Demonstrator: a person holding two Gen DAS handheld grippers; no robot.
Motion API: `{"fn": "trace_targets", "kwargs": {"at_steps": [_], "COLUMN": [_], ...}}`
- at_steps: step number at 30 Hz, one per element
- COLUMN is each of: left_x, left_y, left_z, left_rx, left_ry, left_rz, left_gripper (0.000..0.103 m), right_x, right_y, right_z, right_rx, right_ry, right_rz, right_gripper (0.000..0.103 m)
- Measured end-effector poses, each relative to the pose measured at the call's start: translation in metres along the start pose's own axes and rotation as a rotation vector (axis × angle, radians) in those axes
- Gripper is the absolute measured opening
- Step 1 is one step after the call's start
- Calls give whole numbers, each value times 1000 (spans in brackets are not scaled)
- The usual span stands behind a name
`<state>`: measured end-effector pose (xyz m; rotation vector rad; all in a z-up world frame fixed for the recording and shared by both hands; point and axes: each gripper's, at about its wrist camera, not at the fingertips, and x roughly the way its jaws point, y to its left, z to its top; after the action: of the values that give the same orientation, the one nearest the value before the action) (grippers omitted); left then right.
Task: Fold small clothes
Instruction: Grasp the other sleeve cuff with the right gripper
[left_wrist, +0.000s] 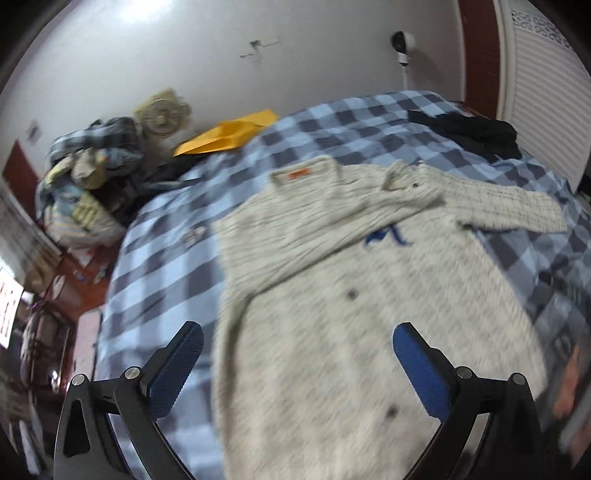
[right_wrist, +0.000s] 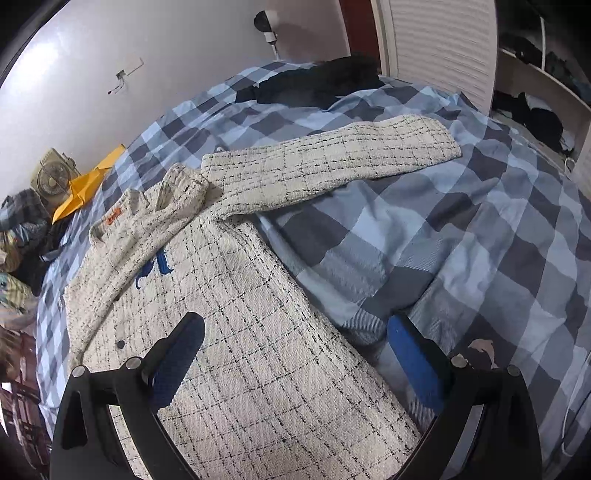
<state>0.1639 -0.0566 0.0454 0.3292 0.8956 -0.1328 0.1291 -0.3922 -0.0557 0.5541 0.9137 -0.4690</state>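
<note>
Checkered bed (right_wrist: 461, 240) carries cream jacket (right_wrist: 240, 332) spread flat for folding; left gripper (left_wrist: 297, 363) and right gripper (right_wrist: 295, 354) hover, jaws wide, empty.

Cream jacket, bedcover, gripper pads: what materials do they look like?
Cream jacket: looks like a thick, nubby woven tweed or bouclé, matte, with a coarse weave and black dashed grid threads.
Bedcover: probably cotton twill, matte; fine diagonal ribbing shows in the blue checks.
Pads on the right gripper and left gripper: blue, textured, likely rubber or foam; cannot tell which.
</note>
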Motion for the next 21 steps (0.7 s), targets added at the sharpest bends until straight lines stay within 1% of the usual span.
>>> {"fn": "trace_targets", "kwargs": {"at_steps": [2, 4, 7, 8, 10, 12, 15, 16, 17, 18, 19, 20, 21], "left_x": [-15, -21, -19, -14, -4, 8, 16, 17, 17, 17, 18, 19, 19], "left_y": [17, 28, 42, 46, 51, 56, 63, 65, 67, 68, 69, 68, 69], "left_z": [-27, -48, -75, -83, -94, -96, -96, -98, -97, -97, -96, -94, -93], "left_rx": [-18, -34, -64, -75, -84, -89, -106, -115, -128, -138, -143, -146, -149], "left_ry": [-19, -36, -64, -63, -22, 20, 54, 52, 48, 45, 46, 51, 50], "left_rz": [2, 4, -10, -16, -12, 10, 17, 10, -3, -13, -19, -26, -32], "left_gripper": [103, 103, 103, 103, 103, 103, 103, 103, 103, 103, 103, 103, 103], "right_x": [-2, -6, -14, -17, -26, -38, -63, -69, -75, -77, -81, -82, -79], "right_y": [-4, -10, -21, -24, -30, -32, -37, -41, -50, -57, -68, -76, -89], "right_z": [-1, -2, -4, -5, -5, 3, 29, 41, 59, 66, 82, 94, 113], "right_rx": [9, 18, 31, 33, 28, -12, -176, -229, -266, -274, -271, -262, -242], "right_ry": [-7, -7, 9, 11, 5, -7, -34, -29, -19, -17, -22, -28, -20], "right_rz": [-12, -28, -6, 2, 5, 9, -14, -29, -63, -84, -118, -137, -153], "right_gripper": [98, 98, 98, 98, 98, 98, 98, 98, 98, 98, 98, 98, 98]}}
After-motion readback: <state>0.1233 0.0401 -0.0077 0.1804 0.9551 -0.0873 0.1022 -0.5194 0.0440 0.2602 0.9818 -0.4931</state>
